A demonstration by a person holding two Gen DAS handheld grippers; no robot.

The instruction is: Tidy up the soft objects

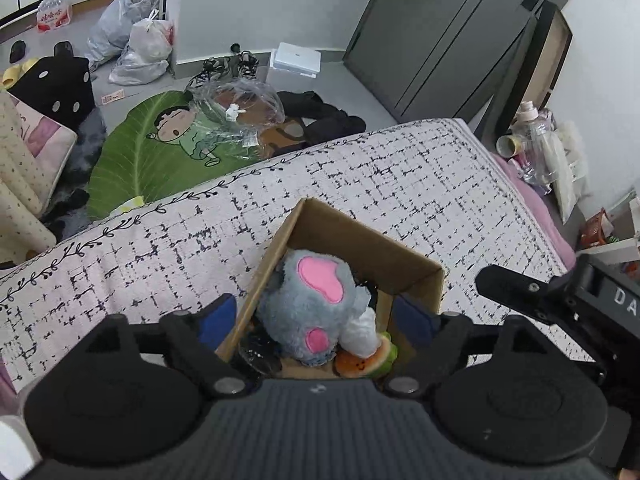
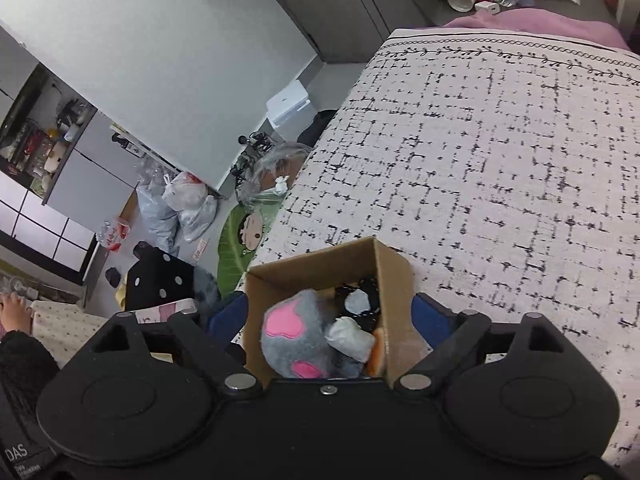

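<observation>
My left gripper (image 1: 316,322) has its blue-padded fingers (image 1: 218,320) spread wide, one on each outer side of the cardboard box (image 1: 362,240), and nothing is pinched between them. Whether the pads touch the box walls I cannot tell. My right gripper (image 2: 330,318) stands the same way, fingers (image 2: 226,316) spread to either side of the same box (image 2: 320,268), gripping nothing.

Inside the box lies a grey plush toy (image 1: 316,304) with pink patches, filling most of the opening. Beside it, toward the near corner, sits a small orange and green plush (image 1: 366,360) with a white stuffed piece (image 1: 360,332) resting on it. Behind the grey toy, deeper in the box, something black is tucked in, too hidden to name.

The box stands on a bed (image 1: 360,168) covered with a white spread marked by black dashes and a leafy border. Beyond the box, off the bed's far edge, the floor holds a green leaf-shaped rug (image 1: 160,160) with a cartoon figure, and a crumpled clear plastic wrapper (image 1: 236,108) lies on it. Farther from the box are filled plastic bags (image 1: 136,44), a white flat carton (image 1: 296,60) and a dark door (image 1: 460,28). Past the bed's right end stand clear bottles (image 1: 540,148).
</observation>
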